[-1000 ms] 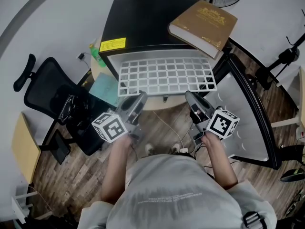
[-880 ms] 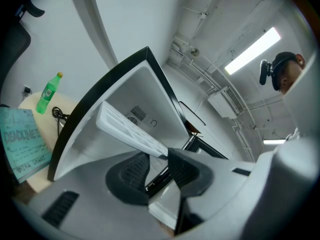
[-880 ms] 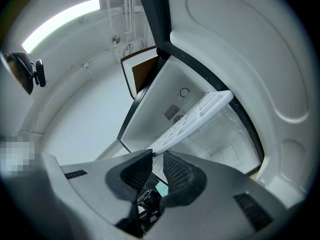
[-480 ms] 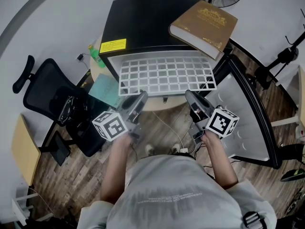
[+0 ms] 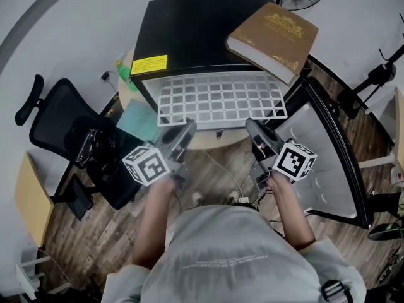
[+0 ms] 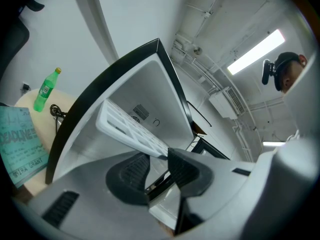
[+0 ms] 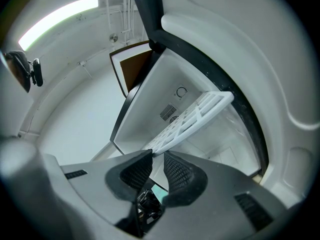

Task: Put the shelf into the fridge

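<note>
A white grid shelf (image 5: 221,100) sticks halfway out of the black mini fridge (image 5: 189,30), lying level in its white cavity. My left gripper (image 5: 186,128) is shut on the shelf's near left corner, and my right gripper (image 5: 251,126) is shut on its near right corner. In the left gripper view the shelf (image 6: 130,129) runs from the fridge's inside down into the jaw tips of the left gripper (image 6: 159,159). The right gripper view shows the shelf (image 7: 192,119) ending between the tips of the right gripper (image 7: 156,159).
The fridge door (image 5: 328,156) stands open at the right. A brown book (image 5: 273,33) lies on the fridge top. A green bottle (image 5: 125,74) and a teal paper (image 5: 140,120) sit on the round table left of the fridge. A black office chair (image 5: 69,137) stands at the left.
The shelf has slid a little deeper into the fridge with both grippers still on its near edge. Nothing else has moved.
</note>
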`<state>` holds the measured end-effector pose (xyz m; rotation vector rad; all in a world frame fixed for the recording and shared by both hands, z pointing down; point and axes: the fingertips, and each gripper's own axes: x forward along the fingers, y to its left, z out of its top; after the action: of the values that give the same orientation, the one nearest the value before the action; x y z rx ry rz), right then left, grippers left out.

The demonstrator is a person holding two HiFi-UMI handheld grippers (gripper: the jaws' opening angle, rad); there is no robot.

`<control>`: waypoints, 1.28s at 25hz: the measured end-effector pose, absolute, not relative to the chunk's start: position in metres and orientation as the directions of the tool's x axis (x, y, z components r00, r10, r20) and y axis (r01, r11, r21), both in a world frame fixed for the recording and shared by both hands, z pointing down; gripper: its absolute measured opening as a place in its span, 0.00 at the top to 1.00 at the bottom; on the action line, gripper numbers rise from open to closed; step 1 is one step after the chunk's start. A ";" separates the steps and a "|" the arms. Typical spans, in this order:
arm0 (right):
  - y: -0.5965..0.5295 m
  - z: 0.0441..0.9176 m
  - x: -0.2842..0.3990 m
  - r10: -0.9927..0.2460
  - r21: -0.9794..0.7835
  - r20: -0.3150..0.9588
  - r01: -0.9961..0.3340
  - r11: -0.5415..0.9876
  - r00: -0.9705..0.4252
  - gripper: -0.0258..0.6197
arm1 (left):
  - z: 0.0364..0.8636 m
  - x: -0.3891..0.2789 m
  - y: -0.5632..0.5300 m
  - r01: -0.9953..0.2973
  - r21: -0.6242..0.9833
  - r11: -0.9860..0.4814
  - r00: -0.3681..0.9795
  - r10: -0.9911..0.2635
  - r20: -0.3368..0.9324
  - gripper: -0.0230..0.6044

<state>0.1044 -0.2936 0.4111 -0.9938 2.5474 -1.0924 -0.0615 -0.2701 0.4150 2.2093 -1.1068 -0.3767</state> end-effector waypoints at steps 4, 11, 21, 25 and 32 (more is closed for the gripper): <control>-0.300 0.413 0.102 -0.650 -0.708 0.078 -0.501 0.498 -0.756 0.85 | 0.416 -0.062 -0.277 -0.613 0.654 -0.443 0.606 -0.795 0.029 0.78; -0.310 0.416 0.100 -0.658 -0.700 0.096 -0.521 0.488 -0.746 0.85 | 0.420 -0.064 -0.287 -0.611 0.653 -0.447 0.611 -0.791 0.030 0.78; -0.318 0.416 0.099 -0.671 -0.696 0.099 -0.534 0.481 -0.734 0.85 | 0.419 -0.066 -0.296 -0.606 0.654 -0.453 0.621 -0.783 0.033 0.78; -0.326 0.415 0.097 -0.679 -0.692 0.097 -0.540 0.479 -0.727 0.84 | 0.418 -0.067 -0.303 -0.606 0.658 -0.447 0.615 -0.788 0.030 0.78; -0.333 0.416 0.096 -0.693 -0.672 0.100 -0.562 0.483 -0.714 0.84 | 0.418 -0.068 -0.311 -0.614 0.649 -0.449 0.603 -0.797 0.019 0.78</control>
<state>0.0963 -0.3330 0.4157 -1.0879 2.5416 -1.0474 -0.0683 -0.3107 0.4184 2.2112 -1.1093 -0.3844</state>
